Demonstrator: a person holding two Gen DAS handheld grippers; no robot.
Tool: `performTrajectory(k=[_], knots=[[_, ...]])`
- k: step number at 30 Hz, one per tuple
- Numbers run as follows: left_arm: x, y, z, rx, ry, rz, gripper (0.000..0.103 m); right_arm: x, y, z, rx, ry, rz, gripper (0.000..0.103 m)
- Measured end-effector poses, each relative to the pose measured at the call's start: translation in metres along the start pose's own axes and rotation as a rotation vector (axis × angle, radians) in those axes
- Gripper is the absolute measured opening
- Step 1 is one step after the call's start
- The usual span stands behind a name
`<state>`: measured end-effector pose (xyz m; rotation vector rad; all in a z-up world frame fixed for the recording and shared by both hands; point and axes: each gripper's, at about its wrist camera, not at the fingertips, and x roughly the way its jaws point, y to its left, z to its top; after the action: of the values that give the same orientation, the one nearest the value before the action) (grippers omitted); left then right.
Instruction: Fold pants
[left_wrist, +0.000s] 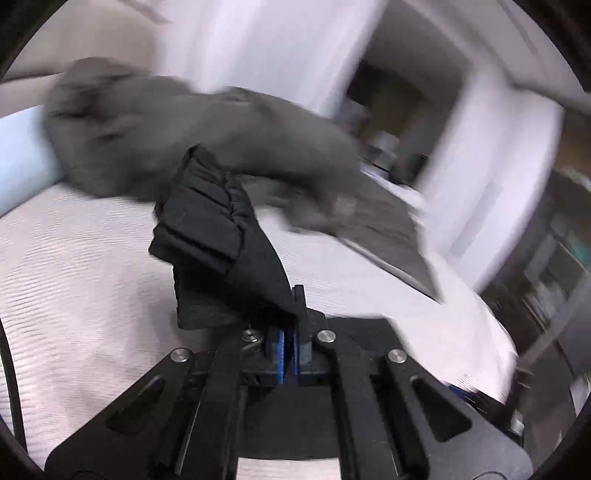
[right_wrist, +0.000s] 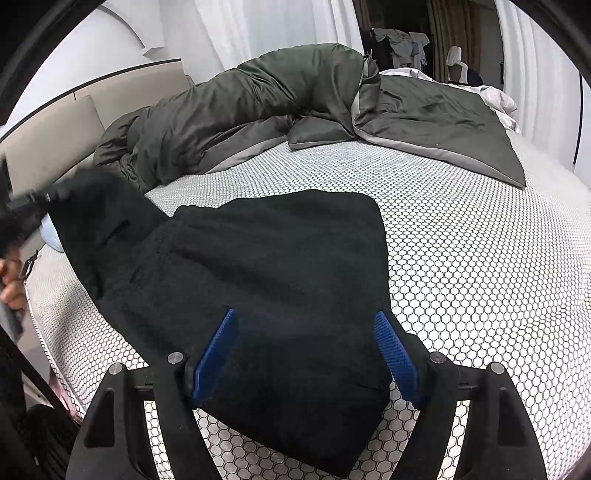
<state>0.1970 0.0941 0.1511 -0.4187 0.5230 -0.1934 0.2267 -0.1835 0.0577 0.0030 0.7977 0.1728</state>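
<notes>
On bed (right_wrist: 461, 229), pants (right_wrist: 258, 280), left fingers (left_wrist: 289, 343) pinching waistband (left_wrist: 210, 221)

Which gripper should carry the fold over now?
Left, probably. The left gripper is shut on an edge of the black pants, already lifted. The right gripper hangs open over them, gripping nothing.

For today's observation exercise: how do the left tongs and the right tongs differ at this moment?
The left tongs are shut, pinching the black pants; the right tongs stand open, gripping nothing. The left lift a bunched corner; the right straddle cloth lying flat on the mattress. Both have blue pads.
</notes>
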Motion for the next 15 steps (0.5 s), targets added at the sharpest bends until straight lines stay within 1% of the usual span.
performTrajectory(k=[2,3,4,5,6,7,8,10,11,12,13,15], knots=[[0.03,-0.054,-0.012,0.06,0.091,-0.138,0.001,0.0,-0.004,0.0,0.01,-0.003,-0.004,0.078],[0.042,-0.074,-0.02,0.081,0.137,-0.176,0.001,0.0,-0.007,0.0,0.017,-0.001,-0.008,0.078],[0.057,-0.098,-0.037,0.102,0.214,-0.225,0.004,0.002,-0.011,-0.001,0.025,0.005,-0.019,0.078],[0.071,-0.11,-0.051,0.117,0.289,-0.258,0.007,0.004,-0.018,-0.003,0.041,0.02,-0.044,0.078],[0.081,-0.117,-0.063,0.123,0.347,-0.272,0.017,0.007,-0.023,-0.004,0.053,0.037,-0.063,0.078],[0.089,-0.119,-0.077,0.127,0.407,-0.284,0.02,0.009,-0.029,-0.006,0.066,0.052,-0.083,0.078],[0.091,-0.116,-0.089,0.12,0.433,-0.29,0.02,0.01,-0.034,-0.007,0.074,0.06,-0.102,0.078],[0.083,-0.103,-0.1,0.128,0.445,-0.287,0.021,0.01,-0.045,-0.009,0.09,0.076,-0.148,0.078],[0.077,-0.097,-0.102,0.138,0.439,-0.287,0.023,0.009,-0.048,-0.009,0.097,0.076,-0.157,0.078],[0.071,-0.089,-0.1,0.155,0.412,-0.277,0.03,0.007,-0.052,-0.009,0.109,0.071,-0.163,0.078],[0.069,-0.077,-0.096,0.163,0.38,-0.258,0.041,0.003,-0.056,-0.009,0.125,0.063,-0.168,0.078],[0.066,-0.05,-0.087,0.147,0.306,-0.187,0.058,-0.003,-0.057,-0.007,0.143,0.037,-0.161,0.078]])
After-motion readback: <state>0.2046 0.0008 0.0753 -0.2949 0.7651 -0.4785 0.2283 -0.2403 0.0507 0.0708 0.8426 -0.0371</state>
